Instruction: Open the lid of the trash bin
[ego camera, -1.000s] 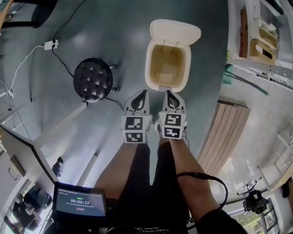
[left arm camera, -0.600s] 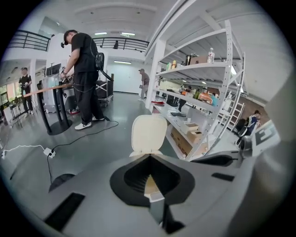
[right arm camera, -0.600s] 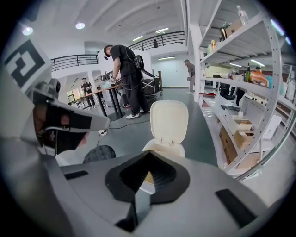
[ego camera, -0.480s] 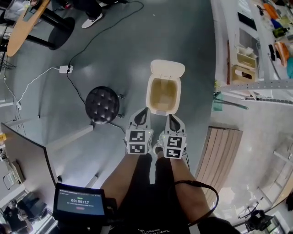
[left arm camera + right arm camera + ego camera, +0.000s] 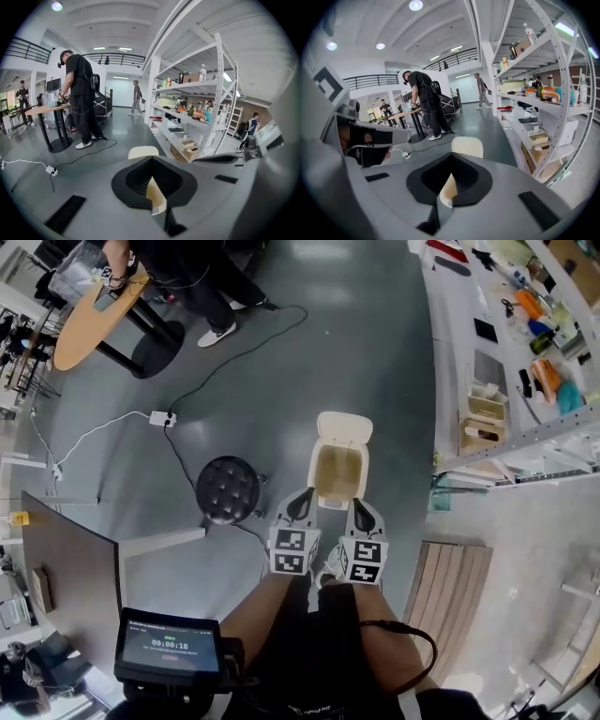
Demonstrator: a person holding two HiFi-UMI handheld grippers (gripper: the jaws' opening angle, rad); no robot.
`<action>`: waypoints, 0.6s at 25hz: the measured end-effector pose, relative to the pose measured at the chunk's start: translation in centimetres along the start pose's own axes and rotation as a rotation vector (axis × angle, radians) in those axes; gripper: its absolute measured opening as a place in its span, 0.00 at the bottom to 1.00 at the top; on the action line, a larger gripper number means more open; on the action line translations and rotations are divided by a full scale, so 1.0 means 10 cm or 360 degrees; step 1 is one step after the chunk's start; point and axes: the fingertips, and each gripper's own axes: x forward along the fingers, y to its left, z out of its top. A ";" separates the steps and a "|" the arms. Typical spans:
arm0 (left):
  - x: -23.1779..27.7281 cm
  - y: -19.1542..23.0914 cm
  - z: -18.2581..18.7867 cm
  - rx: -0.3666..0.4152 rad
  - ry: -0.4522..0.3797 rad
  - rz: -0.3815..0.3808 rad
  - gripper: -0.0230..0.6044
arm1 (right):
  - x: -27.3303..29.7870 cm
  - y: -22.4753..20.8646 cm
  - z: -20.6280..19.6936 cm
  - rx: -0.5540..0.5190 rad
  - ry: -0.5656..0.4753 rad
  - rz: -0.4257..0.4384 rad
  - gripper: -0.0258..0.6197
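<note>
The cream trash bin point(image 5: 339, 474) stands on the grey floor with its lid point(image 5: 344, 427) swung up and back, the inside showing. Both grippers hang side by side just short of the bin's near rim, touching nothing. My left gripper point(image 5: 300, 505) is shut and empty, and so is my right gripper point(image 5: 361, 514). In the left gripper view the raised lid point(image 5: 143, 152) peeks over the closed jaws of the left gripper point(image 5: 152, 161). In the right gripper view the lid point(image 5: 467, 146) shows the same way beyond the right gripper point(image 5: 452, 158).
A black padded stool point(image 5: 228, 488) stands left of the bin. A power strip point(image 5: 161, 417) with cables lies further left. A metal shelving rack point(image 5: 506, 381) runs along the right, a wooden slatted board point(image 5: 450, 587) below it. A person stands at a round table point(image 5: 94, 320).
The head view has pulled back and up, so the bin and grippers look smaller. Both grippers have drawn slightly away from the bin's rim. The lid stays open.
</note>
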 end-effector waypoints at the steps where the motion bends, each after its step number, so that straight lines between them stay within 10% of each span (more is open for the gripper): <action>1: -0.04 -0.01 0.10 0.0013 -0.0030 0.0000 0.03 | -0.03 -0.03 0.12 -0.0019 -0.0033 0.0001 0.04; 15: -0.74 -0.06 0.83 0.0036 -0.0199 -0.0021 0.03 | -0.56 0.30 0.84 -0.0035 -0.0231 0.0007 0.04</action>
